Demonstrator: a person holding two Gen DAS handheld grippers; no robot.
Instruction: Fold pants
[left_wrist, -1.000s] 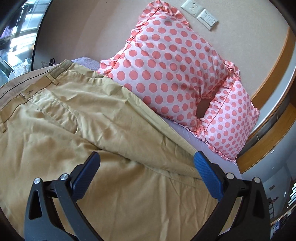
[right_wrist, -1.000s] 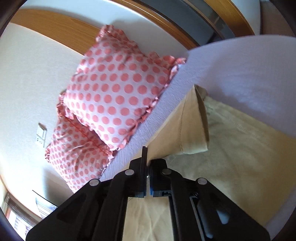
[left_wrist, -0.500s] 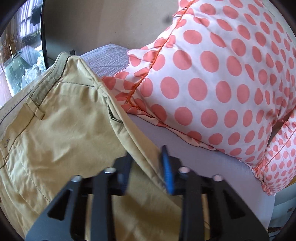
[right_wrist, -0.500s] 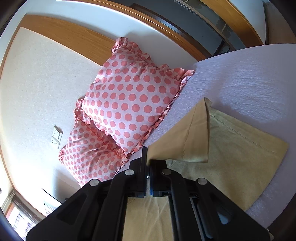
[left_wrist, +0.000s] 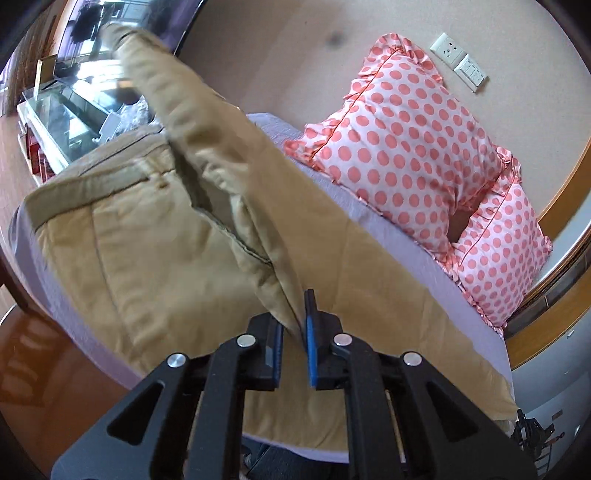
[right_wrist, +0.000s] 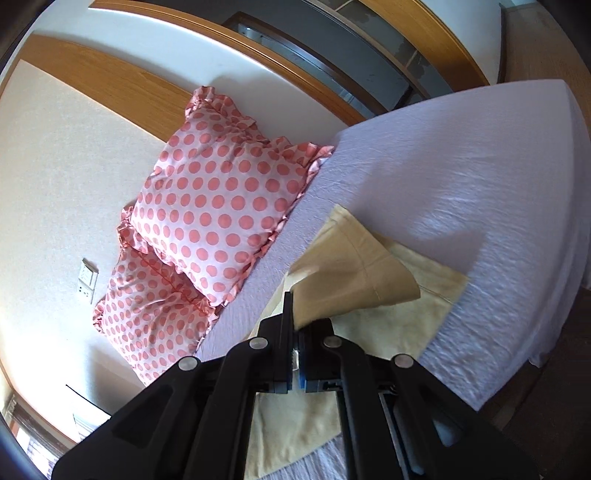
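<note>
Khaki pants (left_wrist: 155, 240) lie on a bed with a lilac sheet (left_wrist: 388, 236). My left gripper (left_wrist: 297, 325) is shut on the far edge of the pants near the waist and holds that side lifted, so the waistband (left_wrist: 147, 62) rises to the upper left. The other leg lies flat below. In the right wrist view my right gripper (right_wrist: 295, 328) is shut on the far edge of a pant leg (right_wrist: 351, 273) near the hem and holds it raised above the lower leg (right_wrist: 417, 299) on the sheet (right_wrist: 461, 177).
Two pink polka-dot pillows (left_wrist: 406, 147) (right_wrist: 221, 206) lean on the beige wall at the head of the bed. A glass-topped stand (left_wrist: 62, 110) is at the left beyond the bed. The bed's edge drops to wooden floor (left_wrist: 48, 365).
My left gripper closed on the pants' edge and lifted it, raising the waist side. My right gripper, shut on the leg throughout, rose higher and carried the hem up.
</note>
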